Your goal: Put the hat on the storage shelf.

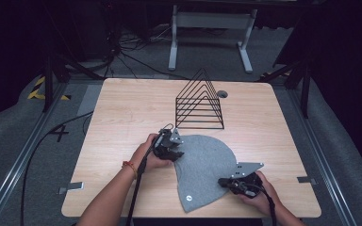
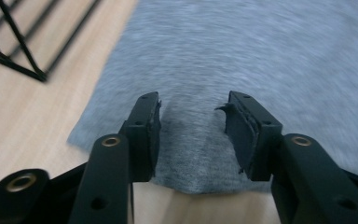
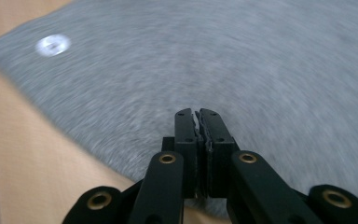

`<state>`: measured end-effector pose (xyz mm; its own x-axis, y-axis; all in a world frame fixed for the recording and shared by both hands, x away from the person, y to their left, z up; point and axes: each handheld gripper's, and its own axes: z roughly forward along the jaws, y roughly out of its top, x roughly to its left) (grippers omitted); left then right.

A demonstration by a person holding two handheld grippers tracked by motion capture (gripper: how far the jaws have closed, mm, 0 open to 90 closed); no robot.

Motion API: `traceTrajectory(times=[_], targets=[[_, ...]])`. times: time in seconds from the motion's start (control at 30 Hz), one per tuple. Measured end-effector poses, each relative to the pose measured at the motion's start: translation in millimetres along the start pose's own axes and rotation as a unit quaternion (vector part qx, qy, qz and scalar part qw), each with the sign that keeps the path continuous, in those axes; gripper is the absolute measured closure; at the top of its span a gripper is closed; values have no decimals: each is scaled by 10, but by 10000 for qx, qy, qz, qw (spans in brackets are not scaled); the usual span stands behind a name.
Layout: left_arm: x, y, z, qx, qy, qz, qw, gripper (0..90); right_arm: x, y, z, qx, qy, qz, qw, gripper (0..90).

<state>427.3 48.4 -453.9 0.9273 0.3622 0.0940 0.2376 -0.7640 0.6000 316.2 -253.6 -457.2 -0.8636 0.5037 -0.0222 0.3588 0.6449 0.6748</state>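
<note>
Grey felt mat lying flat on the near half of the wooden table, shaped like a fan or quarter-circle: rounded edge toward the right, point toward the front edge. Soft, fuzzy, heathered texture. Small round silver snap near the pointed tip.

Left gripper down at the mat's upper-left edge, jaws apart with the felt's edge lying between them – pads not pressing on it, going by the left gripper view, where the cloth runs under and between both black jaws. Rubbery pads there look rough and a bit chewed at the edges. Also caught in that view's top-left corner: the black wire rack, blurred.

Right gripper at the mat's lower-right edge, jaws closed together. Right gripper view has the two jaws meeting right over the felt's border, apparently pinching the edge, though the cloth between the pads is hard to make out. Same view picks up the snap as a bright blurred disc far left – much clearer than from above.

From the high view alone: rack standing just behind the mat, a row of thin triangular wire frames on a base, plus a small round grommet hole in the tabletop behind it. Grey three-cornered plates on top of both grippers, cables trailing back along the forearms.
</note>
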Motion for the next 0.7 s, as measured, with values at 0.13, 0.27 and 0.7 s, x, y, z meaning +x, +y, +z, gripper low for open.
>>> traceTrajectory(times=[0.13,0.27,0.7], targets=[[-198,-65,-89,130,49,66,9999,556,-185,-51,-54,7,-326,224,9992,860],[-355,-86,-130,166,-34,190,9997,597,-313,-34,-49,56,-548,377,9978,863],[-771,-28,-120,129,-589,158,9981,641,-652,91,44,203,-950,303,9948,862]])
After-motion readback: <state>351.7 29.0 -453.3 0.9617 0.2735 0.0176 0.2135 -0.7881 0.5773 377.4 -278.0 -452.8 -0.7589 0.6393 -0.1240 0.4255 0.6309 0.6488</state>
